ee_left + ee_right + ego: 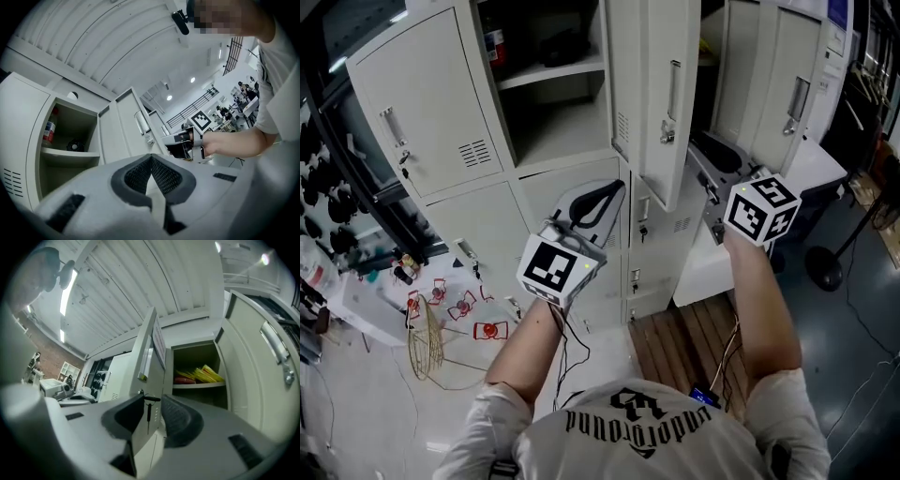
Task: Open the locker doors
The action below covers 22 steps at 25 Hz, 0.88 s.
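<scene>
The beige metal lockers (572,141) stand ahead. The upper left door (422,103) is swung wide, and a middle door (661,94) stands out edge-on. My right gripper (701,150) is at that door's free edge. In the right gripper view the door edge (146,376), with a key (149,408) hanging in its lock, stands between the jaws of my right gripper (152,400); the right pad is clear of it, so the gripper is open. My left gripper (614,190) hovers before the lower lockers, its fingertips (140,164) together, holding nothing.
Another open door (792,98) stands at the far right. An open compartment holds yellow and red items (199,376). A can (48,131) sits on a shelf in the upper left locker. Wires and small parts (441,309) litter the floor at the left; a wooden pallet (694,337) lies below.
</scene>
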{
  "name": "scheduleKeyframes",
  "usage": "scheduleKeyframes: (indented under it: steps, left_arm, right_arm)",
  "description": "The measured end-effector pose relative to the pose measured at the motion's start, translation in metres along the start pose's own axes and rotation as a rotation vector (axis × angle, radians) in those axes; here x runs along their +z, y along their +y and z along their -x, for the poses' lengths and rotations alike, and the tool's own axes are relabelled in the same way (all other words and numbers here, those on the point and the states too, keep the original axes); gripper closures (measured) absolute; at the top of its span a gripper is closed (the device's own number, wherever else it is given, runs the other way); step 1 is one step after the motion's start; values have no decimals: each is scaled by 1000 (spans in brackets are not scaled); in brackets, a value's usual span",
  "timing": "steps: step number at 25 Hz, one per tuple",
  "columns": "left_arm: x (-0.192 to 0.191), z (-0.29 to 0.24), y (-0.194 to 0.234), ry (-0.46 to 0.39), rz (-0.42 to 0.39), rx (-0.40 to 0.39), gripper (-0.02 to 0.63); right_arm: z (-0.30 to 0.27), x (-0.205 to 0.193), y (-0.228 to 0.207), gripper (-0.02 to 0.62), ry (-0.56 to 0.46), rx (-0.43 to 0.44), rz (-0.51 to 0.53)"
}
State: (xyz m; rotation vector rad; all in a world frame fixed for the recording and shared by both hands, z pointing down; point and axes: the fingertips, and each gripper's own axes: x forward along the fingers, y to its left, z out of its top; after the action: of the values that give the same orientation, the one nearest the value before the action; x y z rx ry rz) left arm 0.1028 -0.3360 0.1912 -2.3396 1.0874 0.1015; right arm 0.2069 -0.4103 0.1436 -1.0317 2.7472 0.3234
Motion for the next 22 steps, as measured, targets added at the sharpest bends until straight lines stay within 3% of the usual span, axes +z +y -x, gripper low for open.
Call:
scheduleKeyframes:
  steps: [11,22]
  left_arm:
    - [-2,-18,-16,46,-11,53,598]
    - [3,-14,-29,74,-48,61,598]
  right_arm:
    - [13,-4,-29,474,-13,45,-27]
    - [49,15,6,488,-71,58,79]
